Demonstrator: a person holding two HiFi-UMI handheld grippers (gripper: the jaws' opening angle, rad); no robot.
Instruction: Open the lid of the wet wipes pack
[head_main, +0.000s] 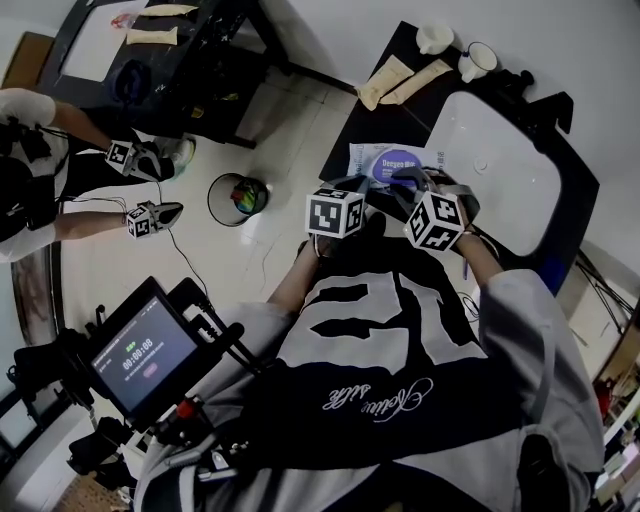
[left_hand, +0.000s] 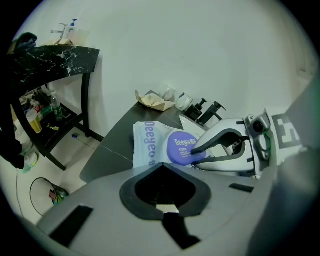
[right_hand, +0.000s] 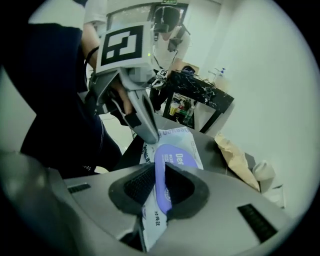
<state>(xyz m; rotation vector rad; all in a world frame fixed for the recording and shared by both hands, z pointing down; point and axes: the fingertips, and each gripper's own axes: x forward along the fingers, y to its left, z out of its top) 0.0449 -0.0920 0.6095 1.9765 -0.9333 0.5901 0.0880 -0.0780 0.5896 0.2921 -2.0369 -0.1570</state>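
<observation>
Two handheld grippers are being worked at a wet wipes pack (left_hand: 146, 146), which is lying on a dark table (left_hand: 107, 156) directly under and ahead of both sets of jaws. Nearest, the right gripper (right_hand: 160, 169) is being clamped on the pack's round purple lid (right_hand: 176, 156); the lid is being gripped edge-on between the two ribbed pads, with the pack's white printed wrapper showing just below them. Just ahead of those jaws and to their left, the left gripper (left_hand: 162, 166) is being pressed tip-down onto the pack, its jaws drawn together with nothing between them. To the right of the right gripper, a white tray (head_main: 500, 170) is being used as a work surface on the same table. Farther ahead and to the right, crumpled brown paper bags (right_hand: 235, 156) and a white cup (right_hand: 263, 173) are being stored at the table's far end. Well beyond the left gripper, a black side table (right_hand: 200, 96) is being stocked with bottles.
</observation>
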